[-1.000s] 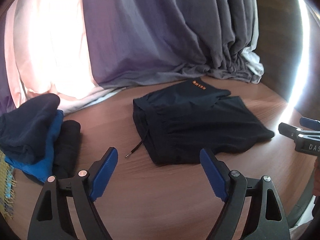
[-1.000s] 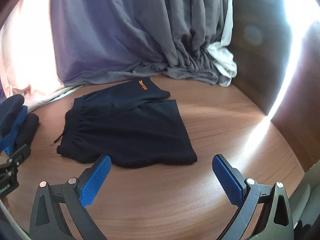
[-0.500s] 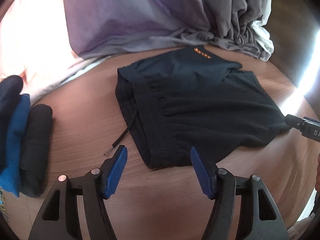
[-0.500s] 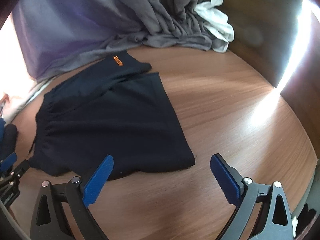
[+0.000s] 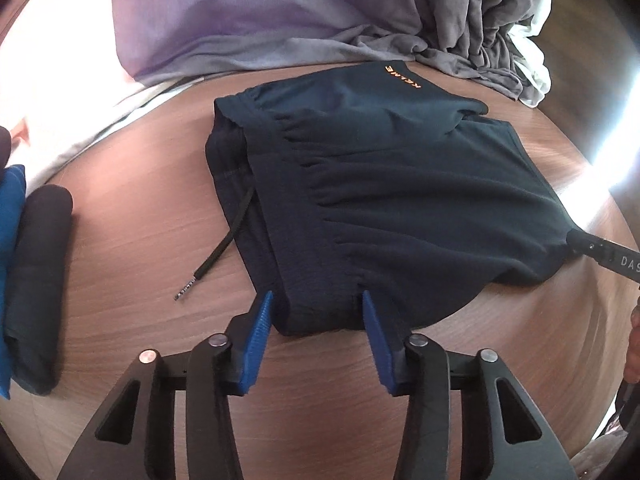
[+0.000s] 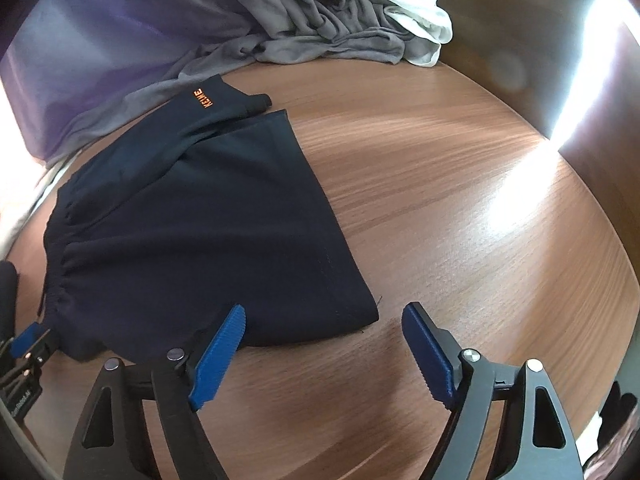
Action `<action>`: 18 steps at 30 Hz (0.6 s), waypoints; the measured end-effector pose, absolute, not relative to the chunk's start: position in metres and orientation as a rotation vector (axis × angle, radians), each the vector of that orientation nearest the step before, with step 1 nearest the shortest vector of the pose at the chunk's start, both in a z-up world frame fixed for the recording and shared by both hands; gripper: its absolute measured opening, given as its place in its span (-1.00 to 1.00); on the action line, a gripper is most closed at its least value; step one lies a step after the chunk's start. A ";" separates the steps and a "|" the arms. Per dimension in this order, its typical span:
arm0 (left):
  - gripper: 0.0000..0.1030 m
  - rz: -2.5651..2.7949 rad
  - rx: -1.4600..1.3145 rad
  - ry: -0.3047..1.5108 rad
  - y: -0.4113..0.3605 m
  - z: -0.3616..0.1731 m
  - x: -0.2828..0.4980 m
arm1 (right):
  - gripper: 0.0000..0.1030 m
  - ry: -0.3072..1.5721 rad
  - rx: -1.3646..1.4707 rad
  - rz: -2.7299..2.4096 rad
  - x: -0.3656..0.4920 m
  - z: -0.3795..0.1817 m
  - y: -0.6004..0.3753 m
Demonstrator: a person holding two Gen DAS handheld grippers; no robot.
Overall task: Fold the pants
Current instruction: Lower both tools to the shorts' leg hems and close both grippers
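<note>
Dark navy shorts [image 5: 392,200] with an orange logo lie folded in half on the wooden table; they also show in the right wrist view [image 6: 200,232]. A drawstring [image 5: 224,248] trails off the waistband. My left gripper [image 5: 318,304] is open, its blue pads on either side of the near waistband corner. My right gripper [image 6: 324,316] is open around the near hem corner; its tip shows at the right edge of the left wrist view [image 5: 600,252].
Folded dark and blue clothes [image 5: 36,264] are stacked at the left. Grey and purple curtains [image 5: 280,20] hang and pool at the table's back, with a white cloth [image 6: 416,20] at the back right. A wooden wall [image 6: 540,40] curves around the right.
Both grippers have moved forward and down onto the shorts' near edge. The left jaws have narrowed around the waistband corner.
</note>
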State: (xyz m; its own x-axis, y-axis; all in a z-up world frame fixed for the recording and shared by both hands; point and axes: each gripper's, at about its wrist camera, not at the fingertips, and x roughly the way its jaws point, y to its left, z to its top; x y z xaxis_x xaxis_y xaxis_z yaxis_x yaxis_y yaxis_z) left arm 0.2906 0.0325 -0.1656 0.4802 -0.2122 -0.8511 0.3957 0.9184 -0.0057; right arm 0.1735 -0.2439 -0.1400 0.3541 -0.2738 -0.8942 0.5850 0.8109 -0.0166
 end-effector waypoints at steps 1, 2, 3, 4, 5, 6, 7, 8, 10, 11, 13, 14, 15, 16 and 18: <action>-0.21 -0.375 0.207 1.005 0.032 -0.166 0.290 | 0.55 1.076 0.331 -0.565 0.174 -0.140 -0.244; -0.24 -0.378 0.209 1.006 0.032 -0.166 0.290 | 0.51 1.076 0.332 -0.563 0.174 -0.141 -0.244; -0.30 -0.383 0.208 1.007 0.031 -0.166 0.290 | 0.50 1.077 0.334 -0.560 0.175 -0.142 -0.245; -0.30 -0.381 0.211 1.005 0.031 -0.166 0.290 | 0.49 1.080 0.336 -0.561 0.175 -0.142 -0.245; -0.31 -0.381 0.216 1.003 0.031 -0.165 0.290 | 0.48 1.083 0.341 -0.562 0.175 -0.144 -0.246; -0.31 -0.382 0.219 1.001 0.031 -0.165 0.290 | 0.46 1.085 0.345 -0.563 0.175 -0.144 -0.247; -0.32 -0.383 0.222 1.001 0.031 -0.165 0.290 | 0.44 1.086 0.351 -0.564 0.175 -0.145 -0.248; -0.32 -0.383 0.227 0.999 0.031 -0.164 0.290 | 0.40 1.090 0.355 -0.564 0.175 -0.146 -0.249; -0.33 -0.386 0.232 0.990 0.032 -0.161 0.289 | 0.33 1.093 0.355 -0.568 0.175 -0.148 -0.249; -0.33 -0.389 0.232 0.982 0.033 -0.157 0.289 | 0.26 1.094 0.352 -0.567 0.176 -0.147 -0.249; -0.33 -0.394 0.239 0.960 0.034 -0.147 0.287 | 0.07 1.096 0.341 -0.566 0.176 -0.147 -0.248; -0.33 -0.398 0.245 0.952 0.034 -0.143 0.286 | -0.20 1.100 0.330 -0.567 0.176 -0.146 -0.247; -0.33 -0.403 0.253 0.945 0.033 -0.139 0.284 | -0.47 1.103 0.325 -0.563 0.176 -0.146 -0.247; -0.33 -0.408 0.259 0.942 0.033 -0.135 0.283 | -0.55 1.105 0.330 -0.547 0.176 -0.145 -0.247; -0.33 -0.412 0.265 0.946 0.033 -0.130 0.281 | -0.75 1.101 0.349 -0.515 0.175 -0.141 -0.247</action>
State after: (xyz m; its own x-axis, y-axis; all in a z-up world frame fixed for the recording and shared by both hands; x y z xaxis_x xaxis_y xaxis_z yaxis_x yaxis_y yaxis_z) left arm 0.2806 0.0327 -0.1302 0.5161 -0.2246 -0.8266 0.4526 0.8908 0.0405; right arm 0.1746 -0.2468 -0.1405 0.3543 -0.2205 -0.9087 0.5559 0.8311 0.0150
